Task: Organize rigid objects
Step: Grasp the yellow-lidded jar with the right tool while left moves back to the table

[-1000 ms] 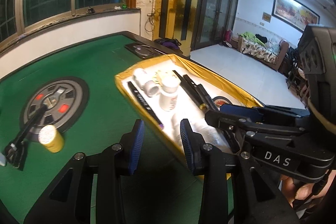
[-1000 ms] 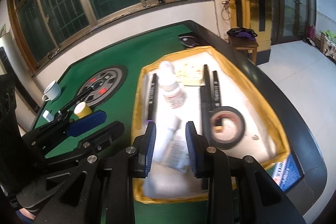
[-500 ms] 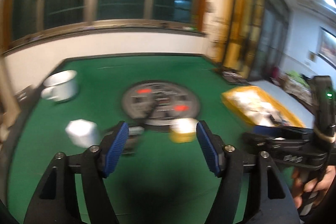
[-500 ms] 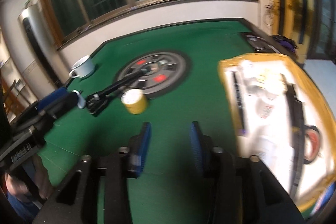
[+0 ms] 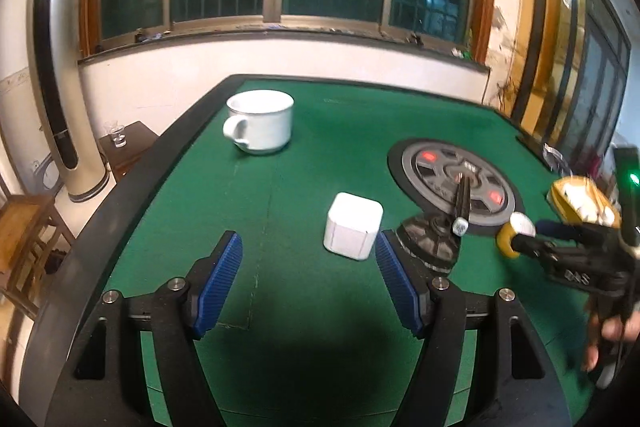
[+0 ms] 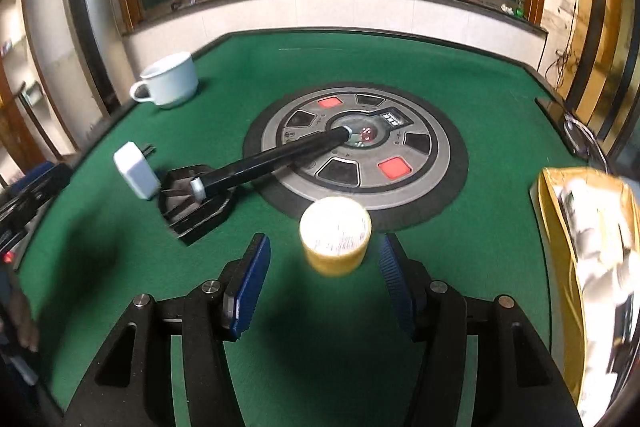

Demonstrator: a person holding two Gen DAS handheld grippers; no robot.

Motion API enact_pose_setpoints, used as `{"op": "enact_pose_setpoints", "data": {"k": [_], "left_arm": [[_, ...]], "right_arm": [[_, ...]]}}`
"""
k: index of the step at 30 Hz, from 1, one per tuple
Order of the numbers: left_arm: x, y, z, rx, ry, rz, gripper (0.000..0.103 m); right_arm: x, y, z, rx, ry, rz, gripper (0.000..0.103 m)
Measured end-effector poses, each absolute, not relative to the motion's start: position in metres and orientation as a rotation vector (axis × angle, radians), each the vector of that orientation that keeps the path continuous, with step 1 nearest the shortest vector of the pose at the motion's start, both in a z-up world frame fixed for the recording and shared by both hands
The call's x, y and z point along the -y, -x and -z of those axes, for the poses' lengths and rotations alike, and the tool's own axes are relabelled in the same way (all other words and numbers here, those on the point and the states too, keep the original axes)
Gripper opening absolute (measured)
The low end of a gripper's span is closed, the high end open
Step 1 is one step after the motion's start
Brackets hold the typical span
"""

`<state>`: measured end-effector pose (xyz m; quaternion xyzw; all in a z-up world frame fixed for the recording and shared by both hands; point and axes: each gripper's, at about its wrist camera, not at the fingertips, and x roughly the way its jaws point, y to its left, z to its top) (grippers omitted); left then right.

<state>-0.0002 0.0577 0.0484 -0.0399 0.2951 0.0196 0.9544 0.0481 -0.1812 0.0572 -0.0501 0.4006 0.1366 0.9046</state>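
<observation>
left tongs (image 5: 308, 269) gape wide, empty, a white cube (image 5: 353, 231) just ahead; right tongs (image 6: 322, 269) are opening, empty, behind an upright yellow jar (image 6: 335, 235).

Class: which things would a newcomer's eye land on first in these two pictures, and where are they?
The round grey dial with red squares sits mid-table on green felt. A yellow jar stands just ahead of the right gripper, whose jaws are opening. A white box sits before the open left gripper.

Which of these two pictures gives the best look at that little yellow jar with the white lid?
The right wrist view: the yellow jar stands large and central, just ahead of the right claw. In the left wrist view it is small, near the right edge.
</observation>
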Motion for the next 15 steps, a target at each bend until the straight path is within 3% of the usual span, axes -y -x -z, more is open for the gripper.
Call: {"op": "enact_pose_setpoints", "data": {"k": [3,4,5,15], "left_arm": [[-0.056,0.0,-0.046,-0.604,0.063,-0.034,0.069],[-0.057,0.002,-0.046,-0.606,0.063,-0.03,0.069],[-0.057,0.0,-0.044,-0.619,0.069,-0.017,0.069],[-0.039,-0.028,-0.027,-0.748,-0.024,0.023,0.069]], "right_arm": [[0.179,-0.065,-0.044,-0.884,0.119,-0.26,0.049],[0.18,-0.068,-0.042,-0.889,0.108,-0.254,0.036],[0.183,-0.07,-0.041,-0.886,0.095,-0.257,0.035],[0.217,-0.064,-0.047,-0.838,-0.037,-0.275,0.035]]}}
